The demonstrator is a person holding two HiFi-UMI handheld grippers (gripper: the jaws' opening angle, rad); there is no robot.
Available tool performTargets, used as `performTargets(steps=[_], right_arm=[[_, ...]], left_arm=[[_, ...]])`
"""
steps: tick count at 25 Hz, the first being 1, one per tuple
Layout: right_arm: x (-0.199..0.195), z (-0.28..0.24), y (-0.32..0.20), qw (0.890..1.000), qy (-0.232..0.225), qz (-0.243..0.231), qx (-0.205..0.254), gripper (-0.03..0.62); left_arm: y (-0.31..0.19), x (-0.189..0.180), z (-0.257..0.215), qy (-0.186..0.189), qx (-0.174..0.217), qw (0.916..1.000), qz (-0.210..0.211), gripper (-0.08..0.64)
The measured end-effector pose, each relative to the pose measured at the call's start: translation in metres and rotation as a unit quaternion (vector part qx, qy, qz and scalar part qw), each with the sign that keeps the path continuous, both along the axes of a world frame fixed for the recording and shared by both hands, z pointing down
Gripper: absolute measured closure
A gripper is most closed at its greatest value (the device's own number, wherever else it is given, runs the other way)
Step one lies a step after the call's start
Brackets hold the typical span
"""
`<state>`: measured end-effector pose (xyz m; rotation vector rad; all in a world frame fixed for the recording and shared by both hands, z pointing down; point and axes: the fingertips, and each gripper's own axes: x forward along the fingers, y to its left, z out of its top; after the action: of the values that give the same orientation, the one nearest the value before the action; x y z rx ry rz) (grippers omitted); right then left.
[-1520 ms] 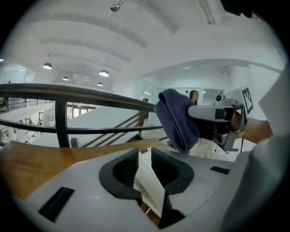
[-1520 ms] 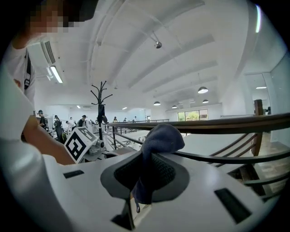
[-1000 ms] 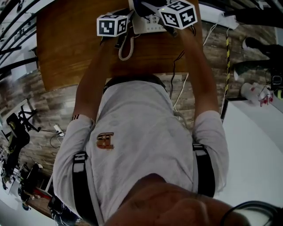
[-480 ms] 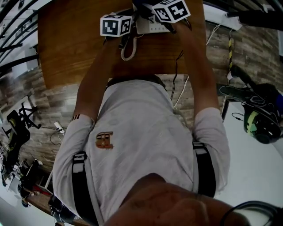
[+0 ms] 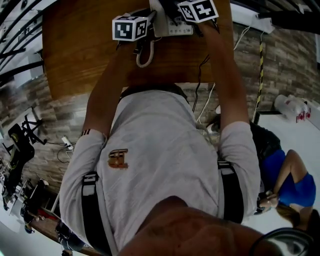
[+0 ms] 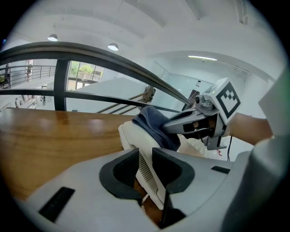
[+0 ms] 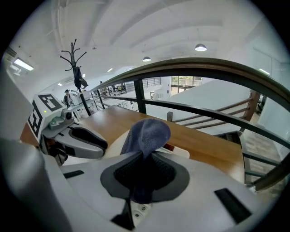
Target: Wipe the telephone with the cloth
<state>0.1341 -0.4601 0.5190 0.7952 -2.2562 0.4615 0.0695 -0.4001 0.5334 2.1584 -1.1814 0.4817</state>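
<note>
A white telephone (image 5: 172, 26) stands at the far edge of the wooden table (image 5: 80, 50), its coiled cord (image 5: 144, 56) hanging toward me. My left gripper (image 5: 147, 21) is shut on the telephone's near-left edge; in the left gripper view the ribbed white casing (image 6: 146, 168) runs between the jaws of the left gripper (image 6: 146, 158). My right gripper (image 5: 172, 7) is shut on a dark blue cloth (image 7: 146, 132) that bunches up ahead of the right gripper (image 7: 144, 156). The cloth (image 6: 156, 128) rests on top of the telephone. Keypad buttons (image 7: 139, 209) show under the right jaws.
A dark curved railing (image 7: 217, 74) runs just beyond the table's far edge. Cables (image 5: 200, 95) hang off the table's near edge onto the stone-pattern floor. A person in blue (image 5: 287, 182) crouches at the right. Stands and gear (image 5: 20, 150) sit at the left.
The right gripper has slid a little with the cloth over the telephone's top. The left gripper has kept its hold. A person in blue has come into view at the right.
</note>
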Motion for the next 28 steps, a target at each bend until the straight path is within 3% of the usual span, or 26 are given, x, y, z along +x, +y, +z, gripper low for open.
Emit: performTargets(steps=[9, 14, 21, 28], right_arm=[[0.072, 0.008, -0.008, 0.996, 0.043, 0.075, 0.007, 0.532], [0.087, -0.011, 0.003, 0.996, 0.031, 0.082, 0.027, 0.532], [0.039, -0.044, 0.041, 0.997, -0.051, 0.037, 0.042, 0.532], [-0.012, -0.038, 0.061, 0.994, -0.111, 0.019, -0.011, 0.532]], left_arm=[[0.0, 0.002, 0.0, 0.002, 0.003, 1.0, 0.0, 0.457], [-0.001, 0.002, -0.001, 0.006, 0.002, 1.0, 0.001, 0.456], [0.001, -0.003, -0.001, 0.003, 0.004, 1.0, 0.0, 0.449], [-0.001, -0.003, 0.001, 0.012, 0.0, 0.9999, 0.001, 0.449]])
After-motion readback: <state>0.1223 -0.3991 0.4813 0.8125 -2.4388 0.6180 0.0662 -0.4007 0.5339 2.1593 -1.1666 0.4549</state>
